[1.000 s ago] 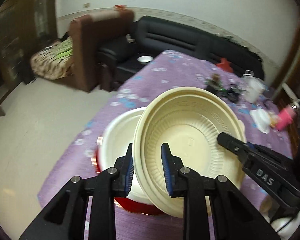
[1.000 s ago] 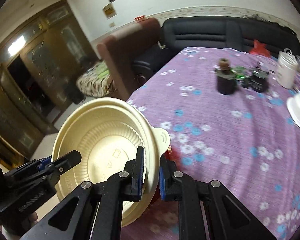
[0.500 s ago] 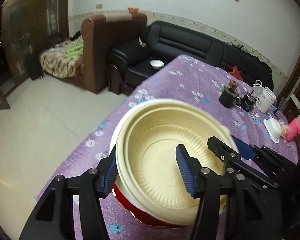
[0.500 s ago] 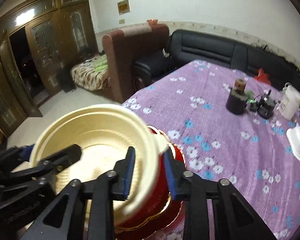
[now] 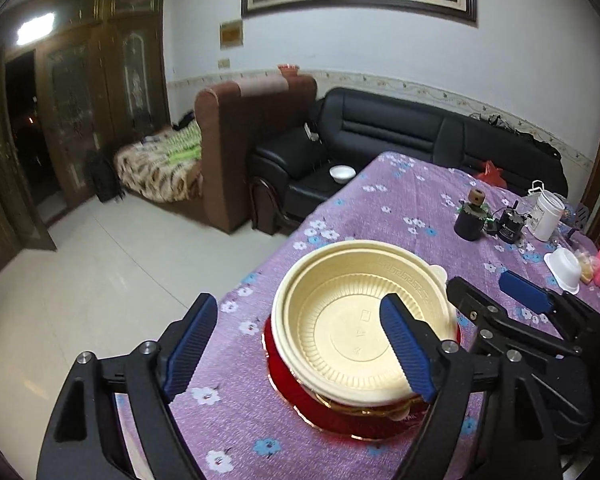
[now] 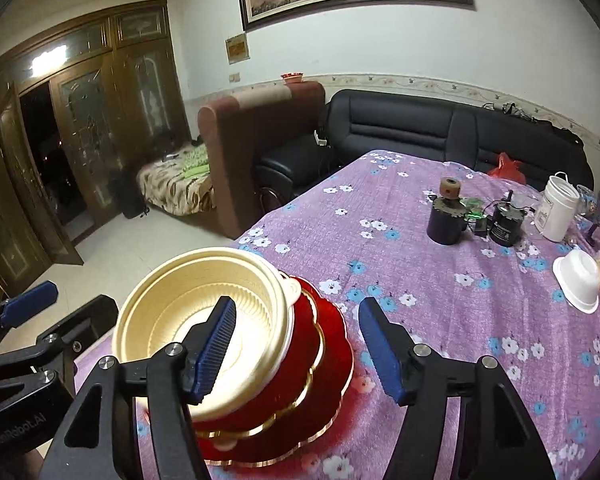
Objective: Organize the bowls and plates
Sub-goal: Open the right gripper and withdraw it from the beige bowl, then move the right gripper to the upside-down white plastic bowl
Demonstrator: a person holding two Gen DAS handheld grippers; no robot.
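1. The left gripper (image 5: 300, 344) has its jaws opening and standing wide; its blue pads (image 5: 188, 348) press on nothing; the near-left rim of the cream bowl (image 5: 352, 320) lies between them without contact.
2. The right gripper (image 6: 296, 344) has its jaws opening and standing wide; the right rim of the cream bowl (image 6: 188, 300) and the red dishes beneath it lie between the fingers; neither pad presses on them; it holds nothing.
3. The cream bowl sits upright, nested in a second cream bowl (image 5: 278, 320), directly ahead of and below the left gripper; from the right gripper it lies ahead and to the left.
4. The nested bowls rest on a stack of red plates (image 6: 320, 364) with gold edging; the stack stands on the counter (image 6: 440, 312), which carries a purple flowered cloth, near its edge.
5. Far ahead and to the right of both grippers stand a dark jar (image 6: 446, 220), a white tub (image 6: 558, 208) and a small white bowl (image 6: 578, 284) lying tilted; all are well apart from the stack.
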